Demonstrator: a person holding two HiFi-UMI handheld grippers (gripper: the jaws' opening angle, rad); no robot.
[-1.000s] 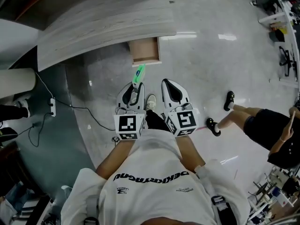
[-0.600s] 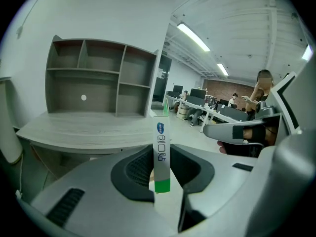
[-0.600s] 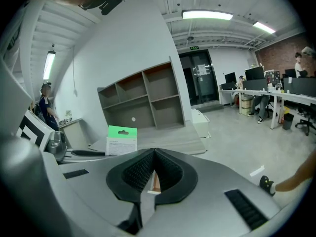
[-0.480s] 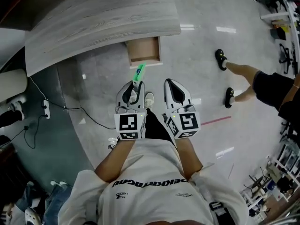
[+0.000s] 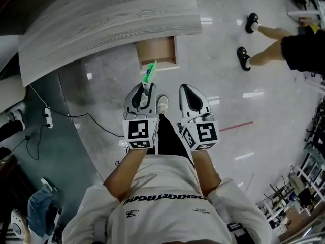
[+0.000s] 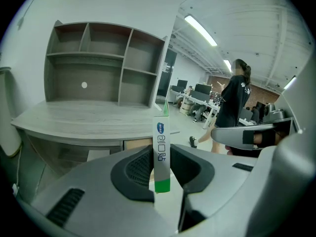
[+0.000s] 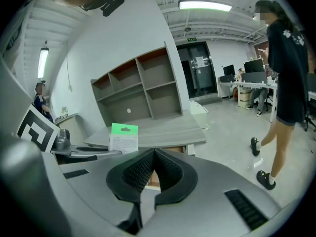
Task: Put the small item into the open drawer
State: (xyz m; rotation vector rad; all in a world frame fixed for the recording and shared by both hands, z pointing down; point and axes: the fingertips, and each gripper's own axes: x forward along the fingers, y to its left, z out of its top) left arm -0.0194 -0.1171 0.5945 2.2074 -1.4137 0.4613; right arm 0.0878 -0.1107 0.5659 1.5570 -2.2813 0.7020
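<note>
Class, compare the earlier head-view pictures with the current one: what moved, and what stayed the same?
The flat green-and-white packet in the left gripper has neared the open wooden drawer; its tip overlaps the drawer's front edge. The bystander walked away, upper right. Unchanged: packet gripped, right gripper shut, empty.

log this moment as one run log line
left gripper: shut on green-and-white packet | right gripper: shut, empty | drawer: open under desk edge, ahead of both | packet not yet in drawer
</note>
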